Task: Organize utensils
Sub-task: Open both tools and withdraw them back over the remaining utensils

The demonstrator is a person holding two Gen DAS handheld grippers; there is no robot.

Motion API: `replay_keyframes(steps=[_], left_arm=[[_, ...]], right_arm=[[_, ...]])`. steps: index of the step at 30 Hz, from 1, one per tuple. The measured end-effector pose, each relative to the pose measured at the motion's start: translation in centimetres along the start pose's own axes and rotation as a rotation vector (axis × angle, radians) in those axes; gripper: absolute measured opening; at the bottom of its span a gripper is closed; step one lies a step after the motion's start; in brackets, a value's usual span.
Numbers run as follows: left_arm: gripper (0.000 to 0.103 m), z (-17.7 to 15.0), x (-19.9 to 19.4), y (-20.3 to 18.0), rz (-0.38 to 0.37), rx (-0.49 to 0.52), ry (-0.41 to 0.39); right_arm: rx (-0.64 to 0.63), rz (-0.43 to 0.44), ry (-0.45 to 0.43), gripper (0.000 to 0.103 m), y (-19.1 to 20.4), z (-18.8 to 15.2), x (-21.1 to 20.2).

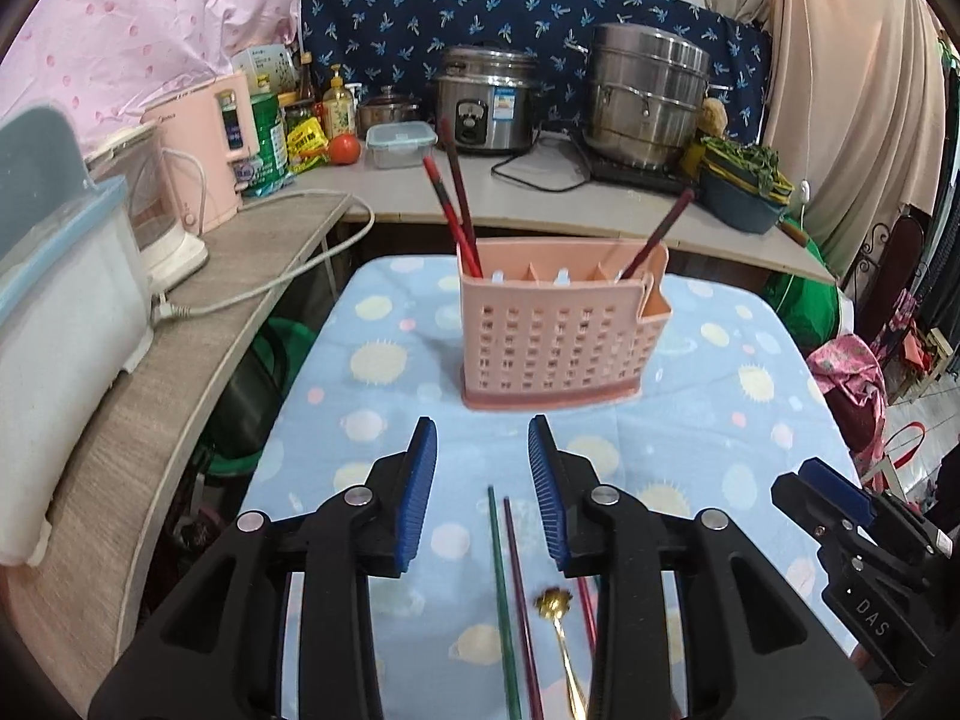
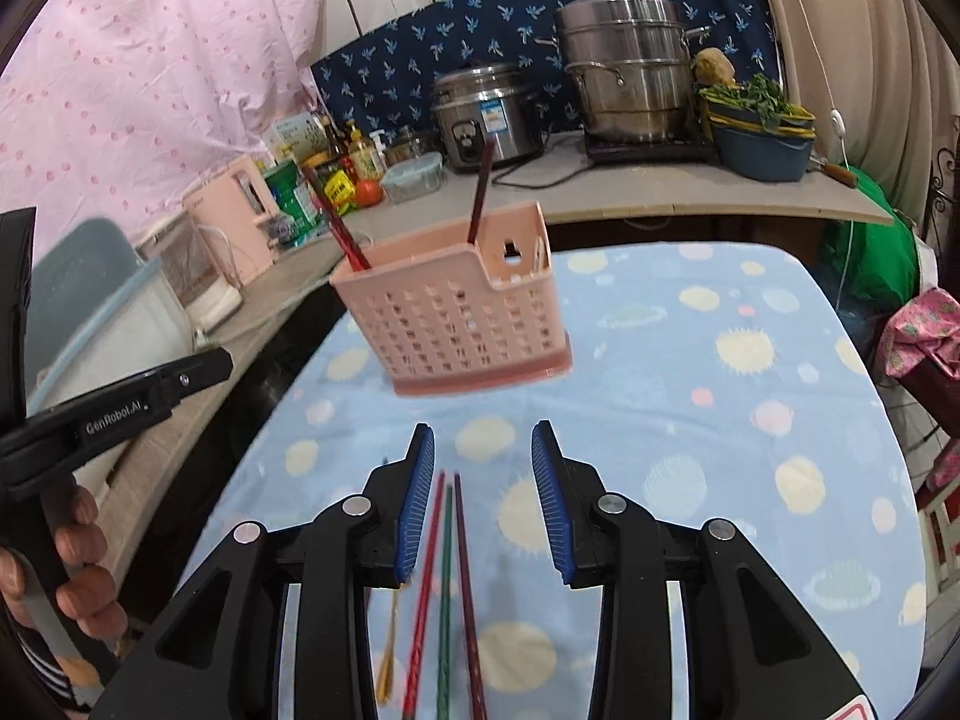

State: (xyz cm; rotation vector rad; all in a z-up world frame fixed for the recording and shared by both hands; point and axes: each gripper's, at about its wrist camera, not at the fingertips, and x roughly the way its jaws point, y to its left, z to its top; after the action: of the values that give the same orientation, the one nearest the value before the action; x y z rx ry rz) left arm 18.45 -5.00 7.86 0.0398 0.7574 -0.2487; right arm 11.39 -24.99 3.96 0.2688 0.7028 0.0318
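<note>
Table [image 1: 750,324], blue cloth with pale dots: carries all task items; far edge toward the cluttered counter [image 1: 540,204].

Utensil holder [image 1: 558,336], pink, perforated walls, divided into compartments: upright near the far edge of the table, roughly midway across. Ahead of both grippers, apart from the fingertips, bare cloth between.

Left gripper [image 1: 483,435], black with blue ribbed pads: jaws parted, nothing between the pads, nothing pressed. Above the near part of the table, pointed toward the holder.

Right gripper [image 2: 483,438], same build: jaws parted, empty. Above the near part of the table, holder ahead and slightly left in its own view. Seen at the right edge of the left wrist view, beside the left gripper.

Hand [image 2: 78,570]: wrapped around the left gripper's handle, at the left edge of the right wrist view.

Chopsticks in holder [image 1: 456,204], dark red: two in the left end compartment, one in the right end compartment, all leaning.

Loose chopsticks [image 1: 510,600], one green, one dark red, one bright red: flat on the cloth near the near edge, side by side, pointing toward the holder; below and between the jaws of each gripper, untouched.

Spoon [image 1: 555,618], gold, flower-shaped bowl: flat on the cloth just beside the loose chopsticks, under the left gripper.
</note>
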Motion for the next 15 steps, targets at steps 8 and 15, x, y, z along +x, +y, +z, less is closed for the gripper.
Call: replay_keyframes(steps=[8,15], left_arm=[[0.036,-5.4,0.2,0.8,0.004,-0.004,0.07],[0.036,-9.1,0.6,1.0,0.003,-0.001,0.124]], right_arm=[[-0.014,-0.025,0.081,0.033,-0.4,-5.8,-0.8],[-0.023,-0.04,0.138,0.033,-0.5,-9.4,-0.8]])
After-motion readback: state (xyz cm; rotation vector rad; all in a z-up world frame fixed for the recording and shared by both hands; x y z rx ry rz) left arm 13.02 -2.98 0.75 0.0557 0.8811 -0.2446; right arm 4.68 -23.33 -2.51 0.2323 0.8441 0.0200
